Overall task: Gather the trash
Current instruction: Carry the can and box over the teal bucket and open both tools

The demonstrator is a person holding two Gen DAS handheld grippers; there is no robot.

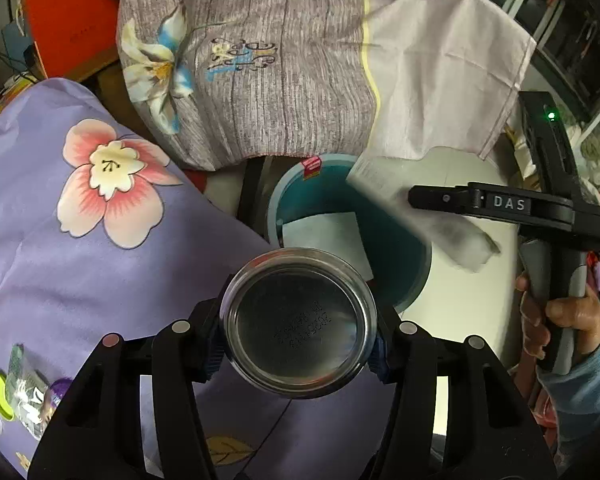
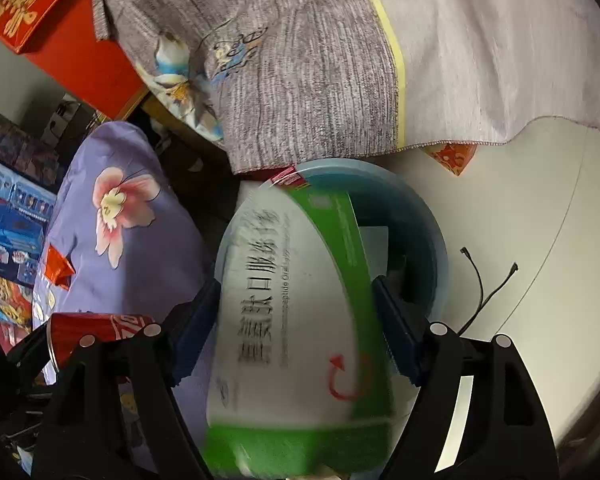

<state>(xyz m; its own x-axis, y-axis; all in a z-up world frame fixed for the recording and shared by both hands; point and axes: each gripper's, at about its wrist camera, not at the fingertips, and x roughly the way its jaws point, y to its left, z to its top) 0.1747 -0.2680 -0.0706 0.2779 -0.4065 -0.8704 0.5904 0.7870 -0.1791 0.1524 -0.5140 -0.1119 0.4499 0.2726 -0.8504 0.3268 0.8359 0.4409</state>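
My left gripper (image 1: pixel 298 328) is shut on a drink can (image 1: pixel 298 322), whose silver bottom faces the camera; its red side (image 2: pixel 96 328) shows low on the left in the right wrist view. Just beyond the can stands a teal bin (image 1: pixel 276 200) with white paper (image 1: pixel 324 232) inside. My right gripper (image 2: pixel 300 320) hangs over the bin (image 2: pixel 440 256) with a white and green carton (image 2: pixel 292 320) between its jaws. The carton is motion-blurred while the fingers are sharp, so it looks loose. In the left wrist view the right gripper (image 1: pixel 416 198) and the blurred carton (image 1: pixel 420 216) are over the bin's right rim.
A purple flowered quilt (image 1: pixel 100 260) lies left of the bin, with wrappers (image 1: pixel 24 396) on it. A grey flowered cloth (image 1: pixel 260 80) hangs behind the bin. A black cable (image 2: pixel 484 292) lies on the pale floor (image 2: pixel 520 200). A hand (image 1: pixel 560 320) holds the right gripper's handle.
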